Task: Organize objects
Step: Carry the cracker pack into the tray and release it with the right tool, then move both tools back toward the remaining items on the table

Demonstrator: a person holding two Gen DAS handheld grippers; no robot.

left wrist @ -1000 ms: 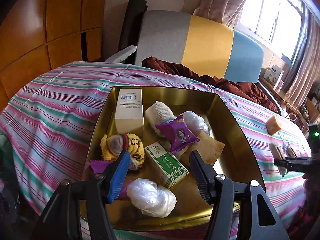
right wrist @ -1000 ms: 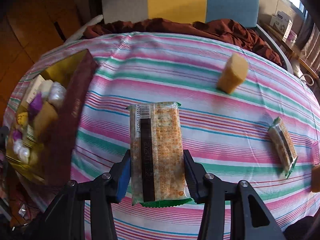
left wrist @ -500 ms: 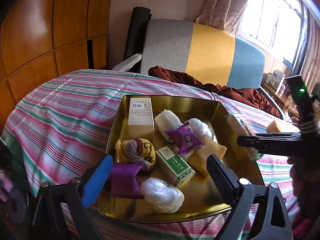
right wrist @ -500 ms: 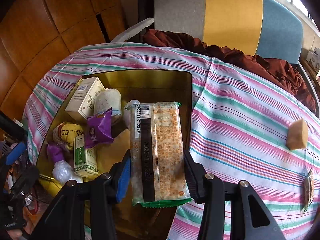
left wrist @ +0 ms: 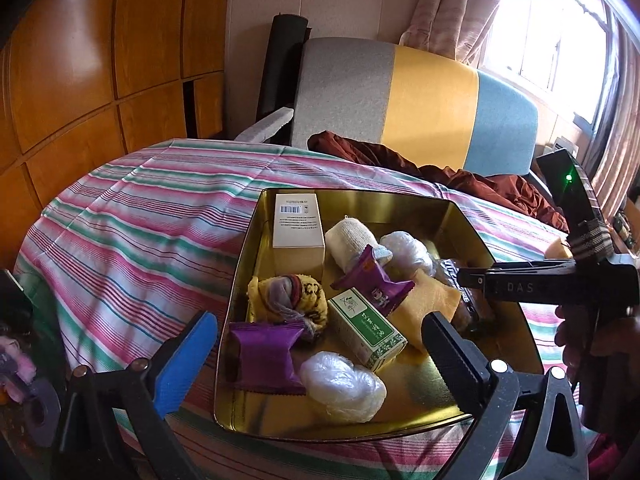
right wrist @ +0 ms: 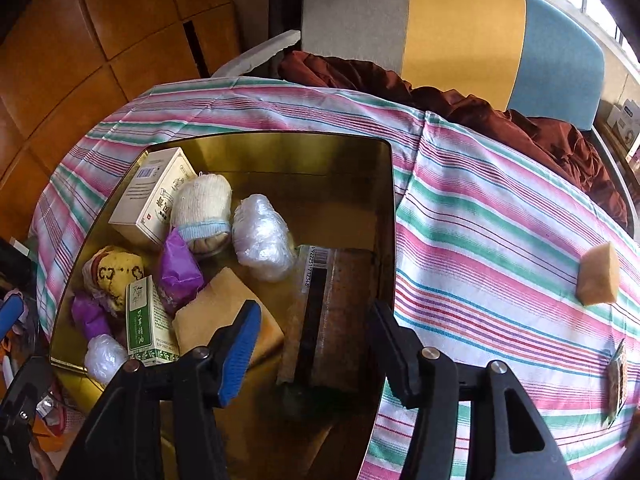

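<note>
The step in hand looked like dropping the cracker packet (right wrist: 324,312) into the gold tin (right wrist: 272,148); done well, the gripper should lift straight up so neither finger drags the wrapper. On the left, the left gripper (left wrist: 320,354) had just spread wide and held nothing, hovering over the tin's near edge. On the right, the right gripper (right wrist: 312,338) had just been opening, its pads clear of the packet lying by the tin's right wall. A sponge (right wrist: 598,274) waited far right on the counter (right wrist: 480,208).

Left gripper (left wrist: 320,354): jaws just opened wide — nothing between the fingers.
Right gripper (right wrist: 314,342): jaws just parted — pads clear of what lies between them.
</note>
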